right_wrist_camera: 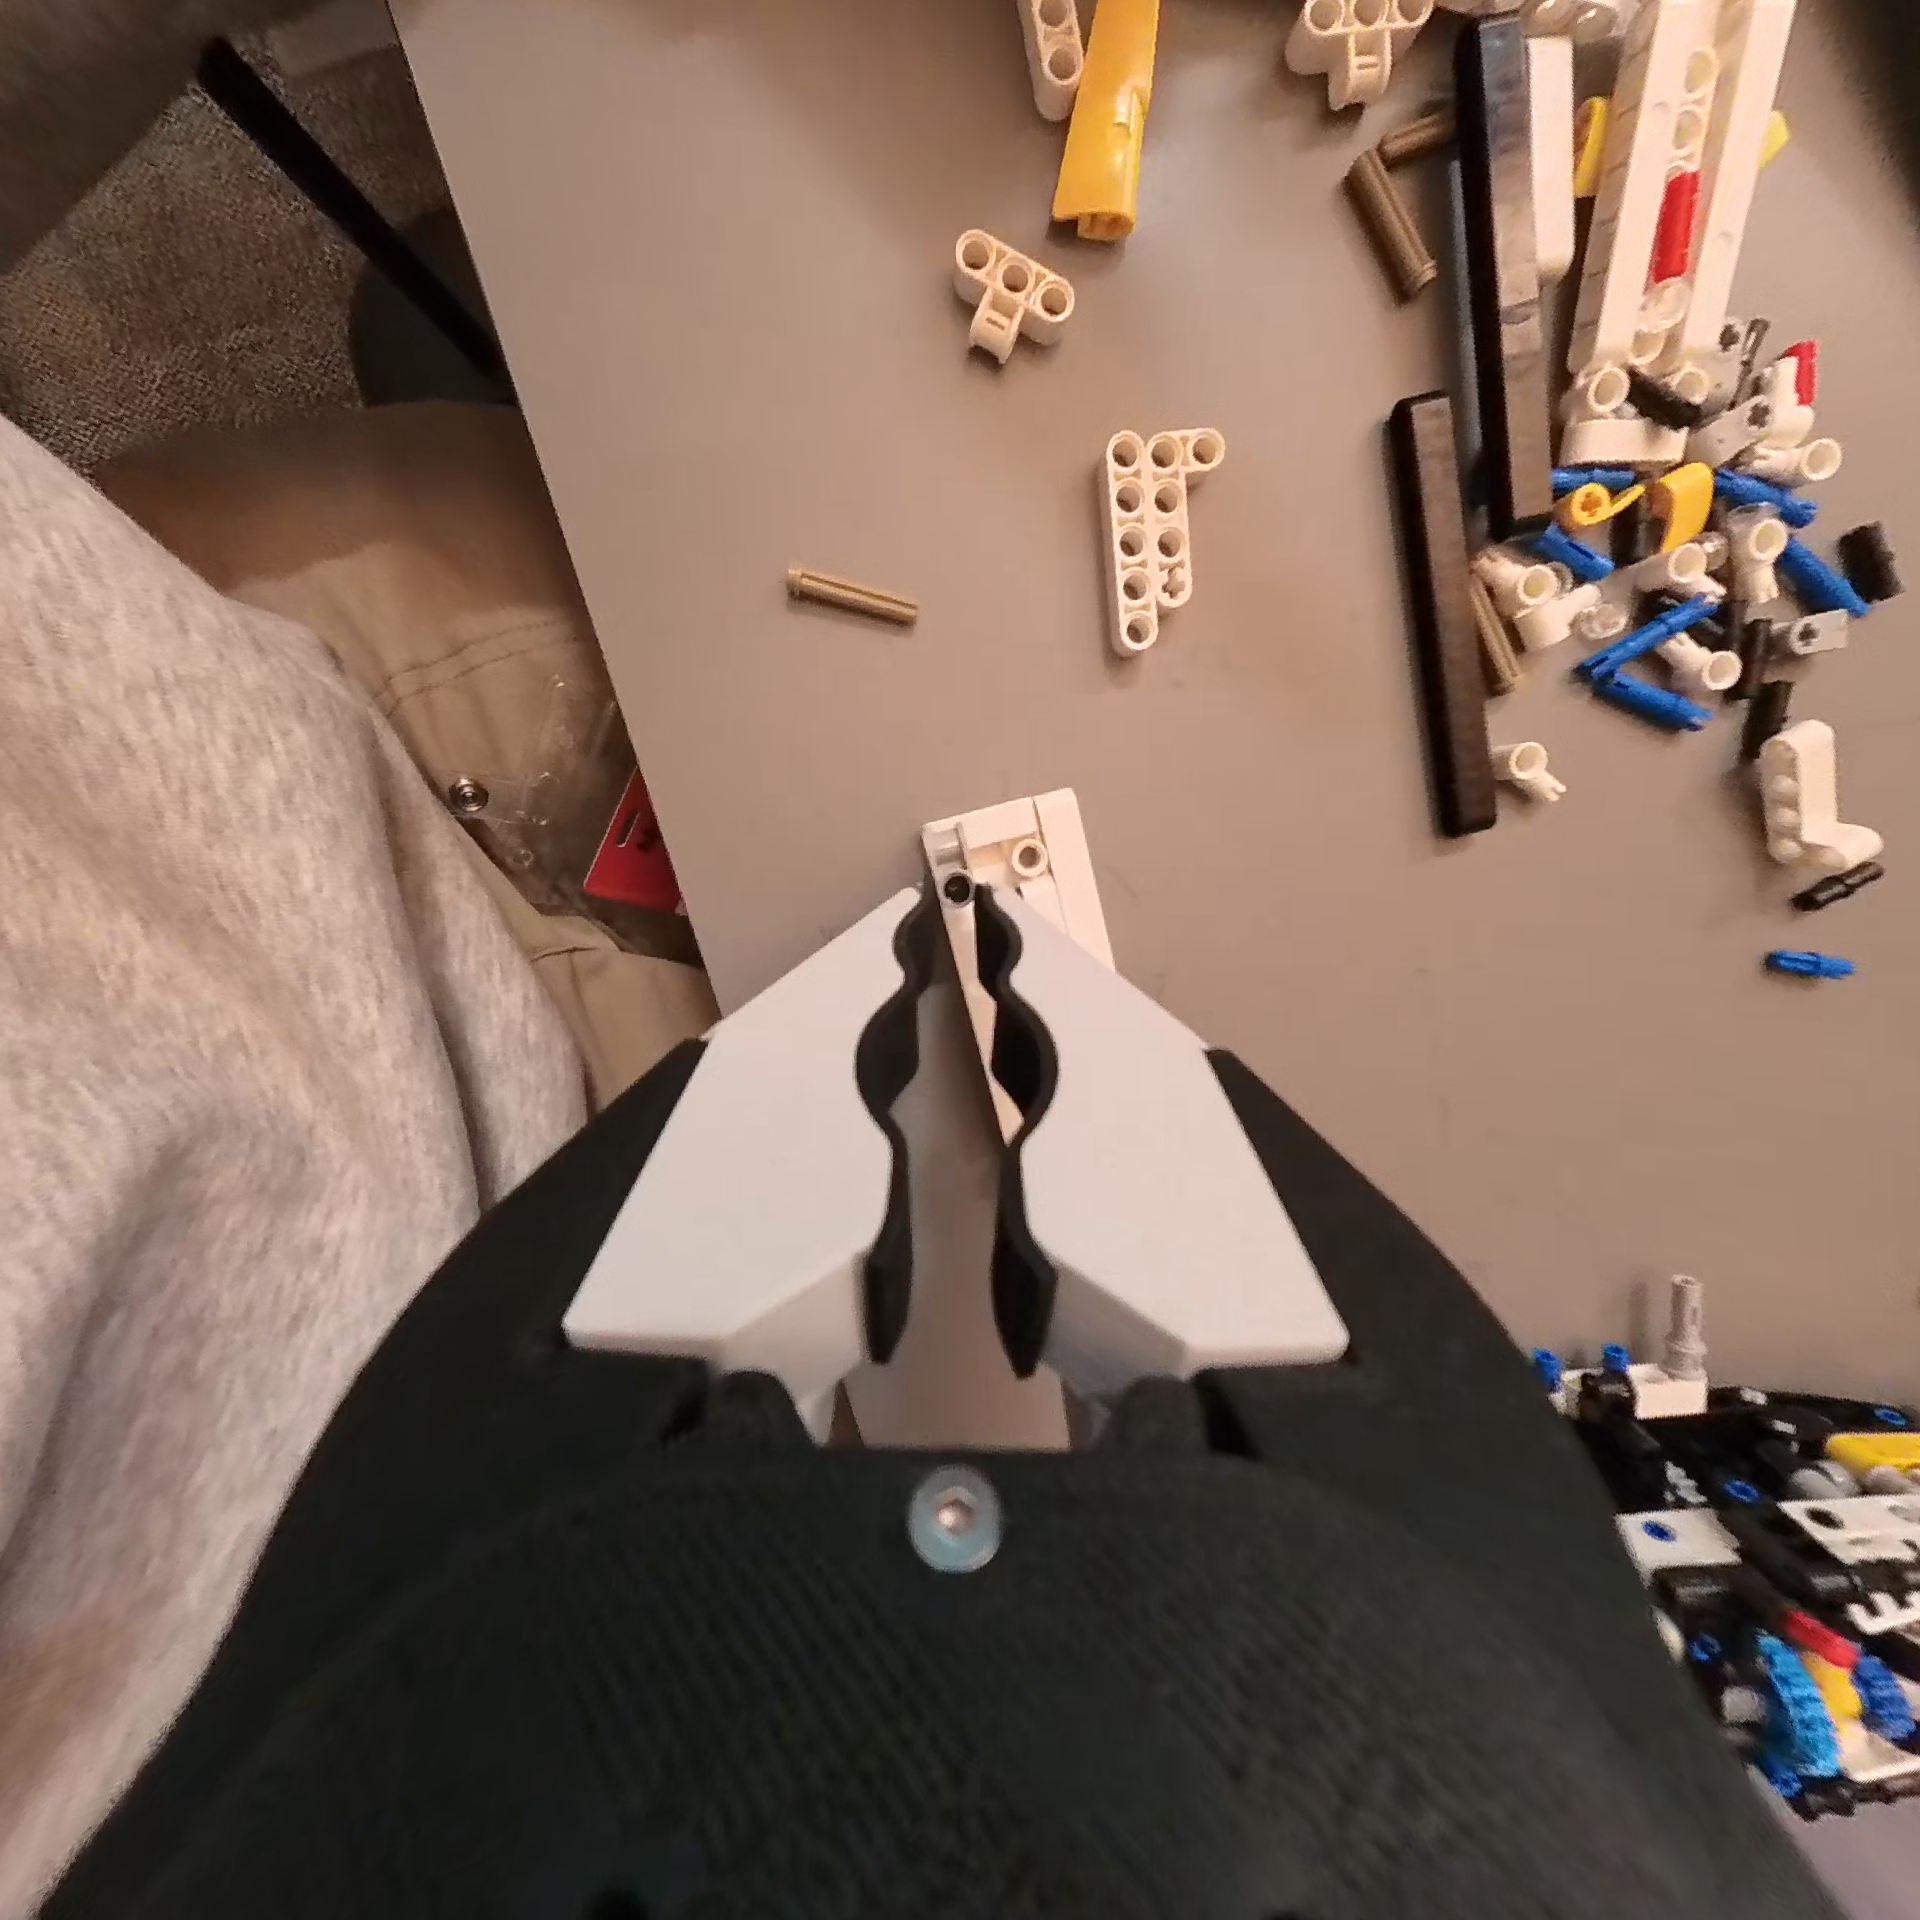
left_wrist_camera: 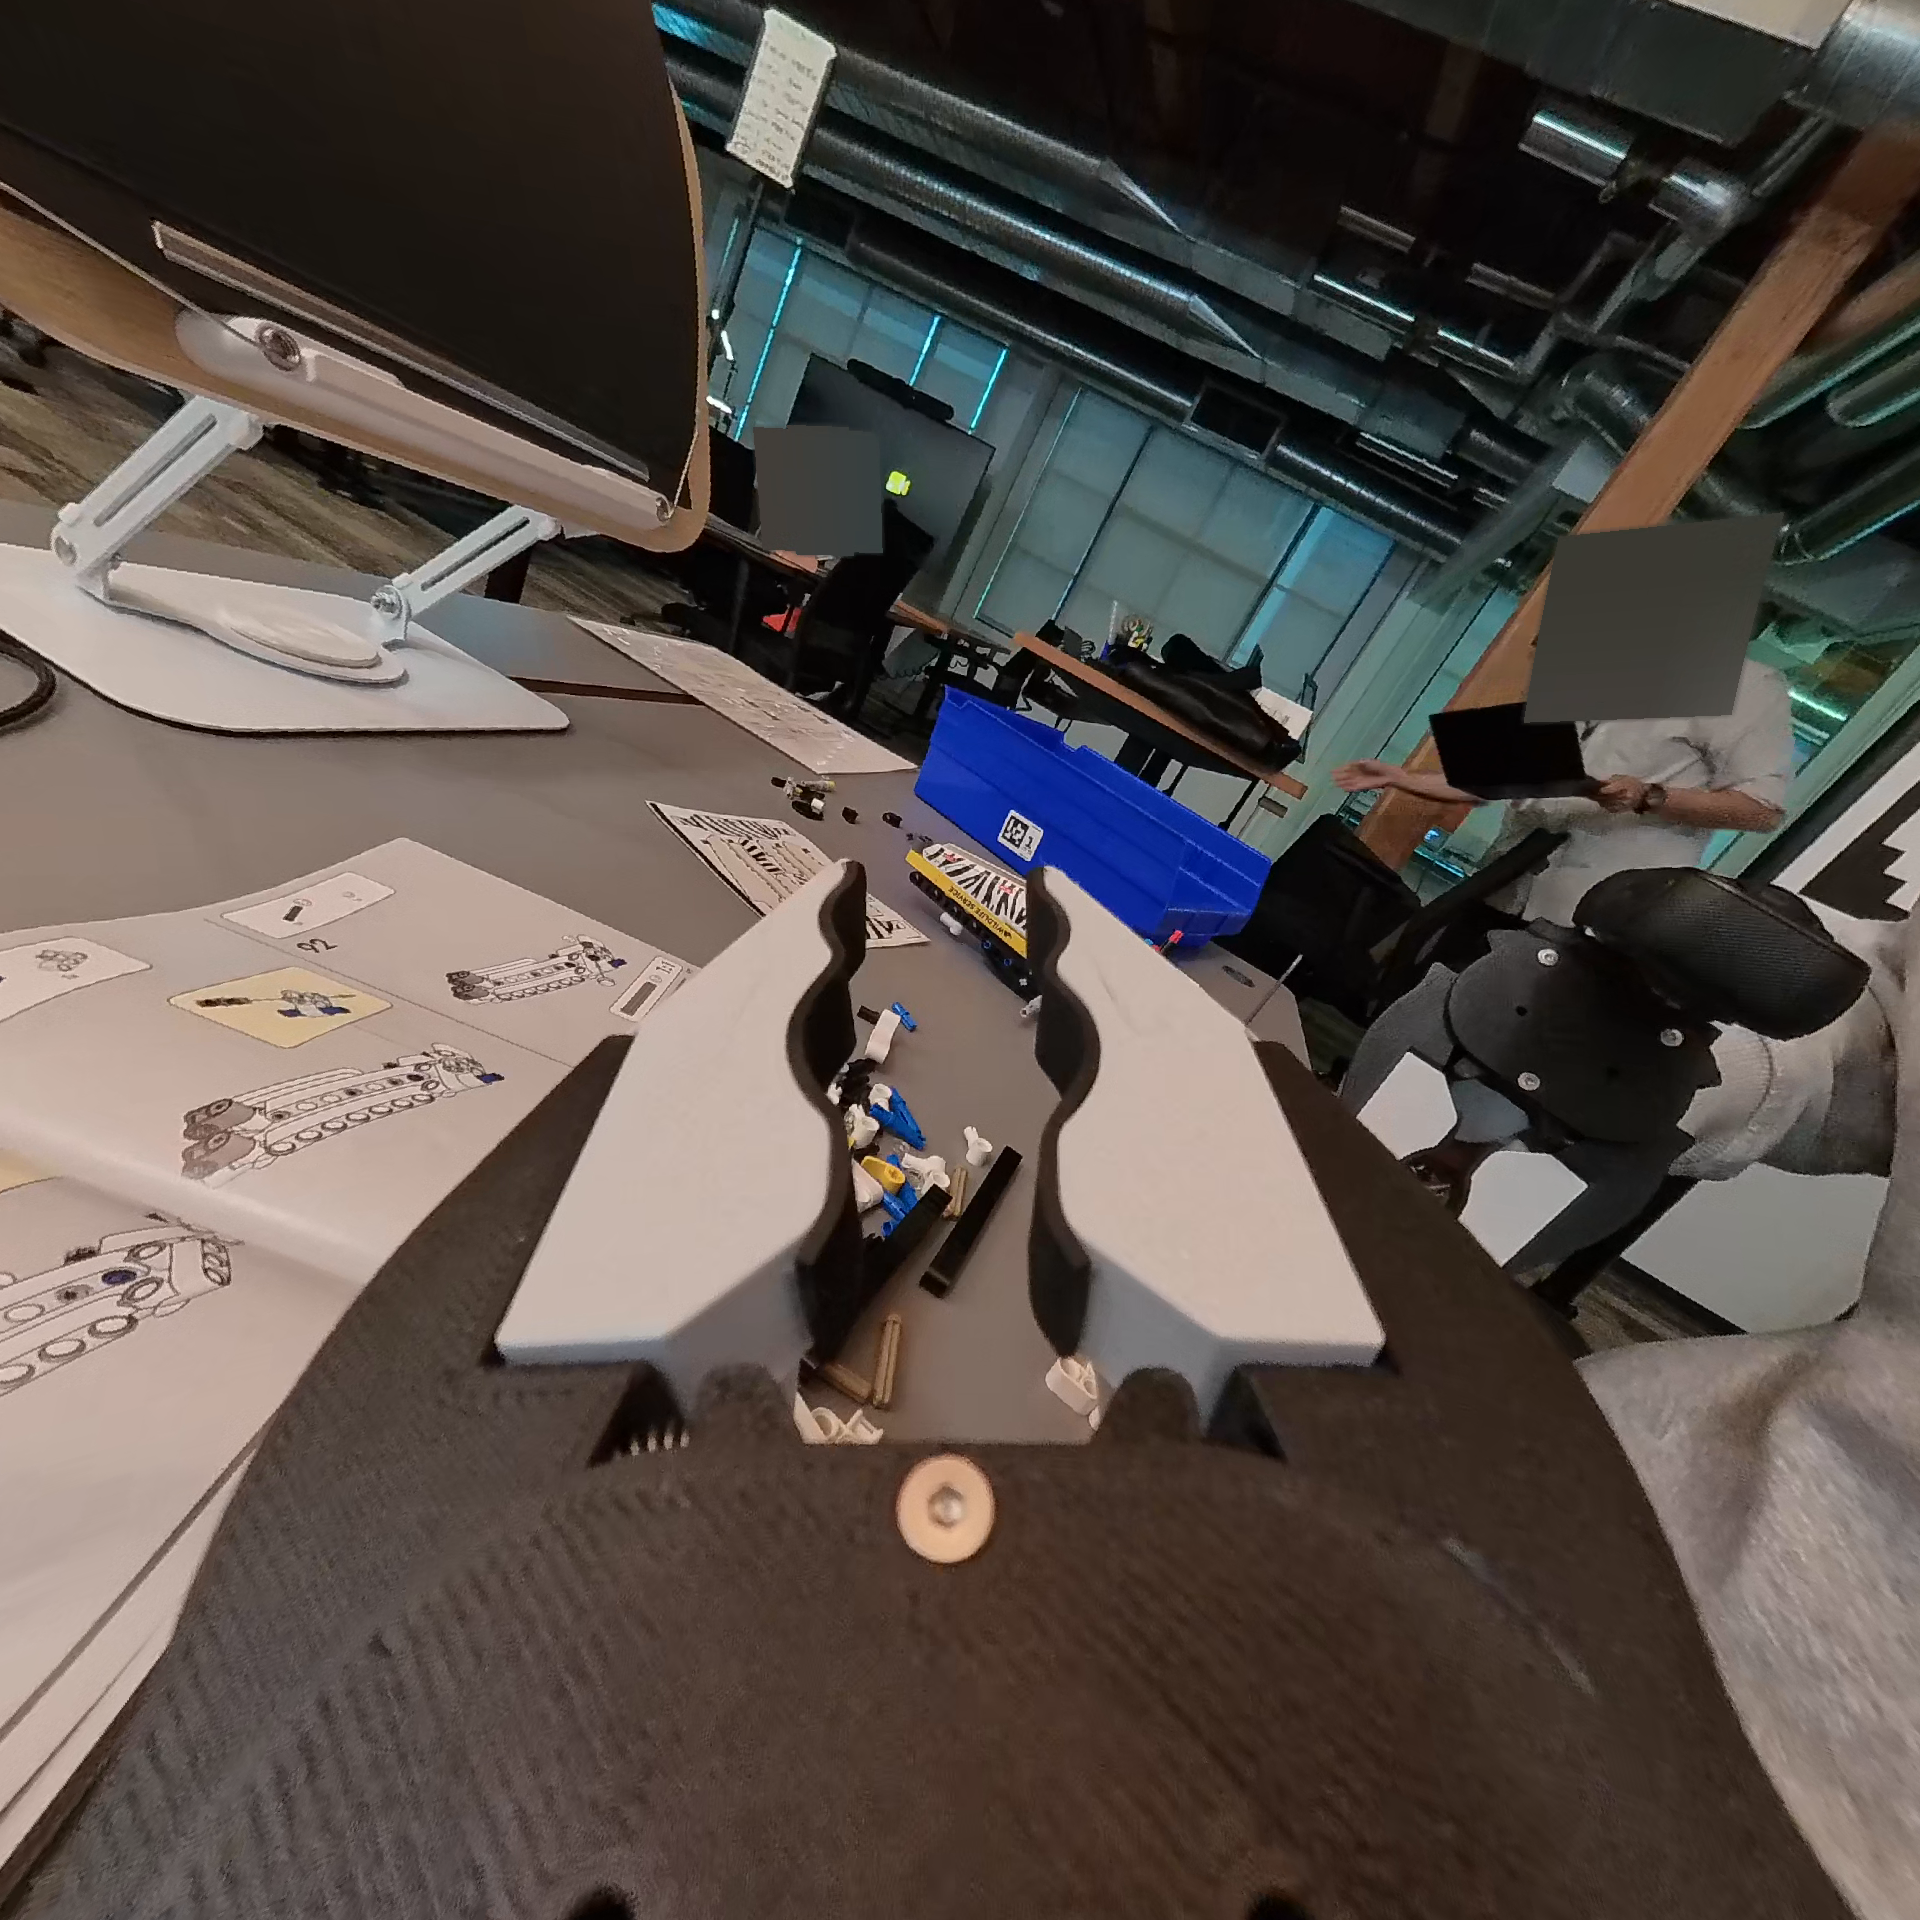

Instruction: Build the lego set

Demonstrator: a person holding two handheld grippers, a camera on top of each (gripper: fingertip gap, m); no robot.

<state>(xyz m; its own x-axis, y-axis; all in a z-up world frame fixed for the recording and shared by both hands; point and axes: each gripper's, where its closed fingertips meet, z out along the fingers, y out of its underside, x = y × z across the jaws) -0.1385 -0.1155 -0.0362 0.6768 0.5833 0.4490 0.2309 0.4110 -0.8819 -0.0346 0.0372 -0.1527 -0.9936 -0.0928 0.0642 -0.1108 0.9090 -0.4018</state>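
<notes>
My left gripper [left_wrist_camera: 948, 896] is open and empty, held above a heap of small loose Lego parts [left_wrist_camera: 902, 1143] on the grey table. A yellow, zebra-striped Lego assembly [left_wrist_camera: 968, 891] lies just beyond its fingertips. My right gripper [right_wrist_camera: 954, 902] is shut on a white Lego panel piece [right_wrist_camera: 1023, 862], held above the table near its left edge. In the right wrist view a pile of loose parts [right_wrist_camera: 1683, 561] lies at the upper right, with a white L-shaped beam [right_wrist_camera: 1148, 535], a tan axle [right_wrist_camera: 852, 595] and a yellow piece [right_wrist_camera: 1107, 114] scattered nearer. The partly built model [right_wrist_camera: 1787, 1538] sits at the lower right.
An open instruction booklet [left_wrist_camera: 260, 1091] lies left of the left gripper, a sticker sheet [left_wrist_camera: 758, 852] beyond it. A blue bin [left_wrist_camera: 1091, 810] stands at the back, a monitor on a white stand [left_wrist_camera: 260, 623] at the far left. A person's grey sleeve [right_wrist_camera: 156, 935] fills the left side. Across from one pair of fingers to the other is roughly 20 cm. My right gripper is the nearer one to the partly built model [right_wrist_camera: 1787, 1538]: about 20 cm, against 30 cm.
</notes>
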